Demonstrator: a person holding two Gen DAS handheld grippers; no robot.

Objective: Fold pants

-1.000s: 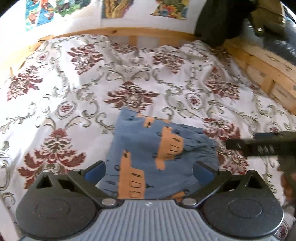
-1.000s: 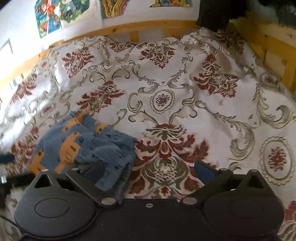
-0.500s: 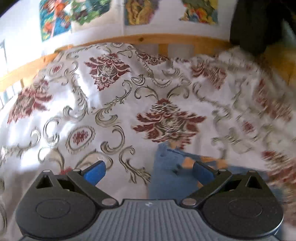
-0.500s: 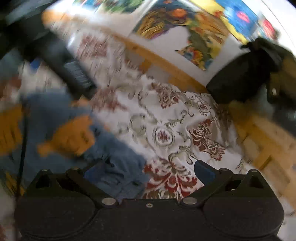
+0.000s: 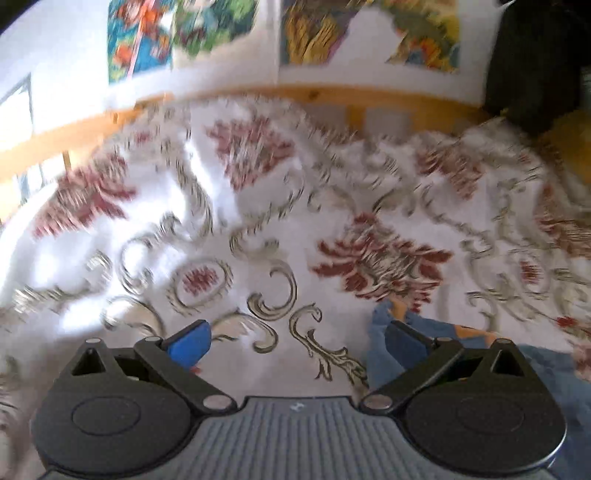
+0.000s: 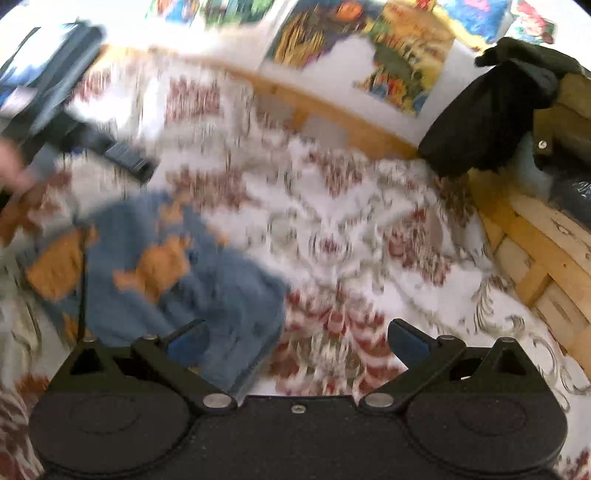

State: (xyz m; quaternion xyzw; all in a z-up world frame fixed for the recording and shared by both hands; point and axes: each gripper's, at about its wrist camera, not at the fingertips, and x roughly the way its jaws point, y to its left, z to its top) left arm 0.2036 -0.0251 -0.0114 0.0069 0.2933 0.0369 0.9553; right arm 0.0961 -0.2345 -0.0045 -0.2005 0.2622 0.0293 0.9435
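Both my grippers, left and right, hang released above the bedspread. Since a second ago, the pants have slid from centre to my left camera's lower right edge.

Pants: dusty blue with orange block shapes, seen blurred. Bedspread: white, patterned with dark red floral medallions and grey-gold scrolls. Bed frame: pale honey wood. Posters on the far white wall: bright blue, green, orange and yellow. A garment at far right: black. Both grippers, left and right: black with blue fingertip pads.
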